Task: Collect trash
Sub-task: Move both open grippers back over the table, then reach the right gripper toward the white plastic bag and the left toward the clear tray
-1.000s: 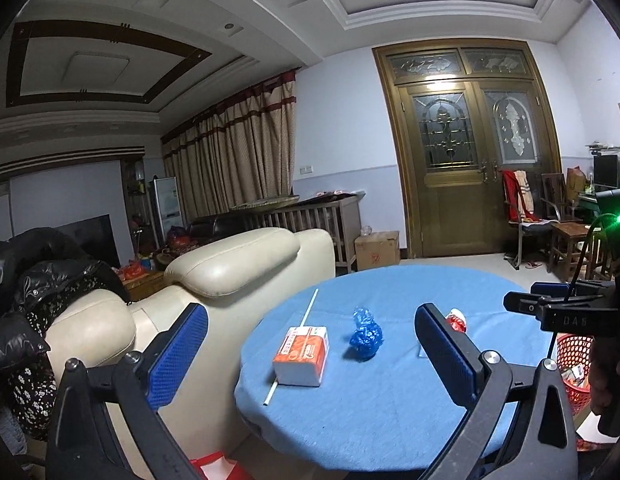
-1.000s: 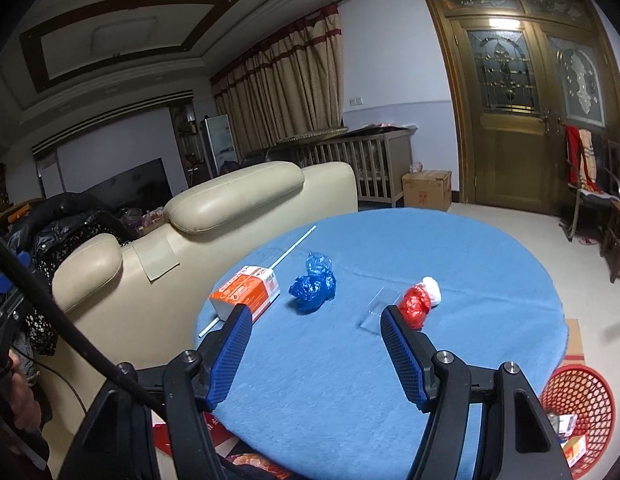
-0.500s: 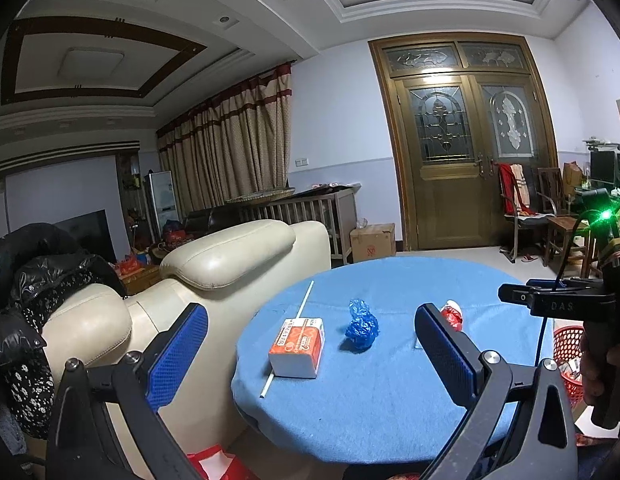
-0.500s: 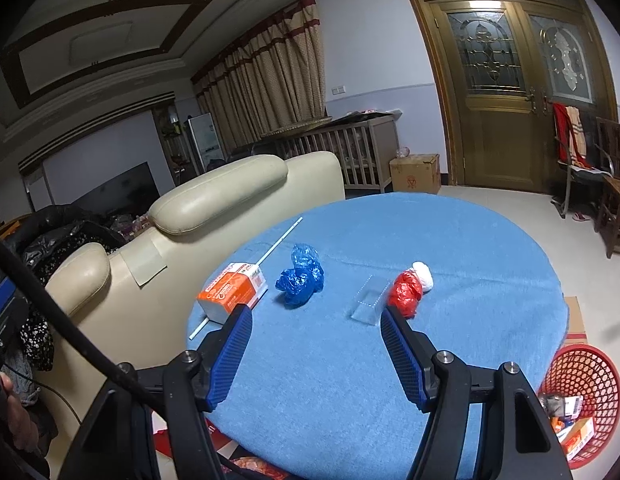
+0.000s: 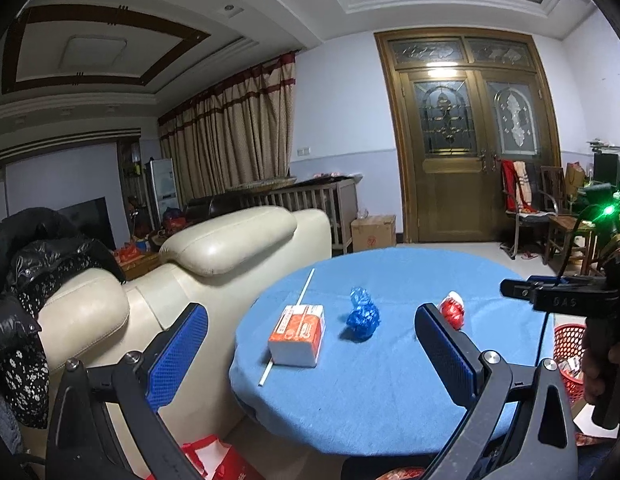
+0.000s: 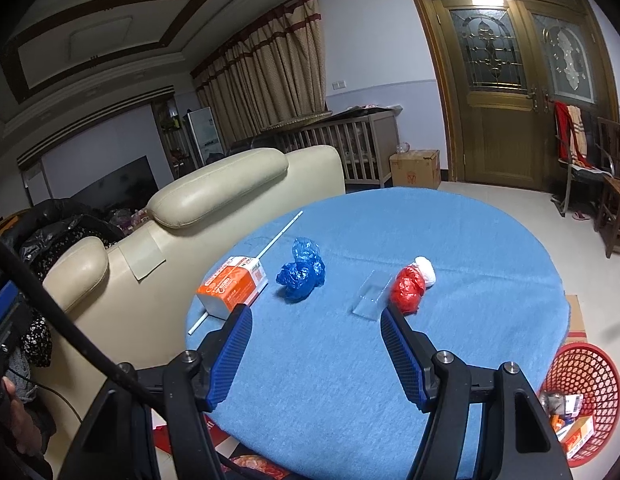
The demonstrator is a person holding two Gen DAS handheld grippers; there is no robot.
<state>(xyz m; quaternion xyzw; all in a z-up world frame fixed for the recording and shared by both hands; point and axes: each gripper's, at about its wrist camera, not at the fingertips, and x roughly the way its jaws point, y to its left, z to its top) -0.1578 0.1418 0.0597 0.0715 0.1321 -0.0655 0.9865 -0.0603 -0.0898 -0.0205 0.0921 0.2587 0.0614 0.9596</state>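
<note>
Over the near edge of the round blue desk (image 5: 390, 392), seen from my left wrist, my left gripper (image 5: 310, 344) hangs with its fingers spread wide and nothing between them. Ahead lie an orange and white carton (image 5: 297, 334) resting across a long white straw (image 5: 288, 330), a crumpled blue bag (image 5: 362, 315) just beside it, and a red bag (image 5: 452, 311) partly hidden behind my right-hand finger. My right gripper shows at the right edge of this view, held above the desk. A red basket (image 5: 568, 346) stands on the floor beyond it.

From my right wrist, my right gripper (image 6: 316, 350) also hovers short of the trash, fingers spread and empty. The carton (image 6: 232, 286) sits at the left edge of the desk (image 6: 450, 240) on the straw (image 6: 262, 258), the blue bag (image 6: 302, 274) near the middle, then a flat clear plastic piece (image 6: 370, 292) touching or just beside the red bag (image 6: 410, 288), which has a white wad at its far end. The basket (image 6: 582, 392) is on the floor at the right, already holding some scraps.

I judge that collecting from the desk has not begun: this is the approach. The red bag lies nearest the line of my right fingers, so the next move calls for lowering around it, pinching the loose plastic firmly, and carrying it to the basket.
</note>
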